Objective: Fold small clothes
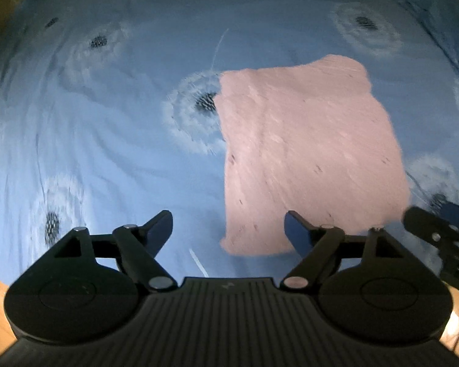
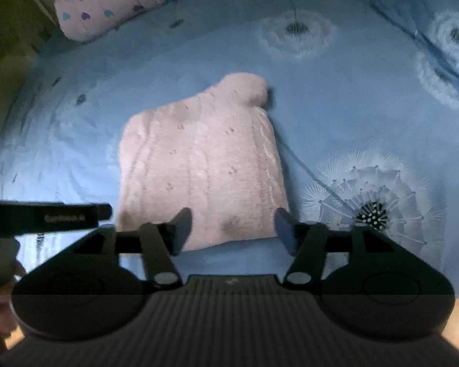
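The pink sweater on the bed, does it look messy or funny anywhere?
Mostly neat. The pink sweater lies folded flat on the blue sheet. One rounded lump pokes out at its far corner, so that edge isn't straight. Both grippers, left and right, are open and hold nothing.

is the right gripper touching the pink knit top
Cannot tell. In the right wrist view the right gripper stands open over the near edge of the pink knit top, but neither view shows contact or gap plainly.
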Action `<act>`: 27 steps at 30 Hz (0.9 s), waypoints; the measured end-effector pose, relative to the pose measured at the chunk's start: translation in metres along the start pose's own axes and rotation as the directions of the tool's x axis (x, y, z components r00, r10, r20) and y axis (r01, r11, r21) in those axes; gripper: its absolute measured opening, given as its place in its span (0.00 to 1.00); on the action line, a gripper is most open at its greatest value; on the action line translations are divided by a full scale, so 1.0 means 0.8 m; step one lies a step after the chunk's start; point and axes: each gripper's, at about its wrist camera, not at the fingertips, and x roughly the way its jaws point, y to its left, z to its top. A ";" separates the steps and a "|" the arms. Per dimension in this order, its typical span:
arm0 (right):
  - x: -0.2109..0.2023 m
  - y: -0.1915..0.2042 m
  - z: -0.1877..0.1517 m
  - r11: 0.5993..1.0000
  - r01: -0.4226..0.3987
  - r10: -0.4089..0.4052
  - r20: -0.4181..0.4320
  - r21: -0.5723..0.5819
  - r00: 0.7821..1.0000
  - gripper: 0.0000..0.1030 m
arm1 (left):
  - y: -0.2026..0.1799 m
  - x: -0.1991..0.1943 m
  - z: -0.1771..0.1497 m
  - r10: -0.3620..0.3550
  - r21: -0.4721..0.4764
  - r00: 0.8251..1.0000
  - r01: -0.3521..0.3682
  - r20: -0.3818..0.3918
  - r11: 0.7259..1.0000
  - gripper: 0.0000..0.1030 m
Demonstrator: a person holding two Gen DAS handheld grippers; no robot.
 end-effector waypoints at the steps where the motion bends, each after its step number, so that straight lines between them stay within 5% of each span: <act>1: -0.009 0.005 -0.002 1.000 -0.001 0.001 0.008 -0.006 1.000 0.64 | -0.003 -0.009 -0.006 -0.007 0.002 1.000 0.007 -0.002 1.000 0.83; 8: -0.056 0.031 -0.001 0.999 0.004 -0.003 0.027 -0.037 1.000 0.66 | -0.011 -0.056 -0.020 -0.031 0.016 0.999 0.031 -0.009 0.999 0.91; 10: -0.065 0.037 -0.001 0.998 0.009 -0.008 0.032 -0.056 0.999 0.78 | -0.013 -0.065 -0.020 -0.013 0.038 1.000 0.013 0.007 0.999 0.92; 27: -0.078 0.047 0.006 0.988 0.119 -0.102 0.163 -0.099 0.981 0.79 | -0.015 -0.058 -0.015 -0.038 0.027 0.999 0.037 0.024 0.999 0.94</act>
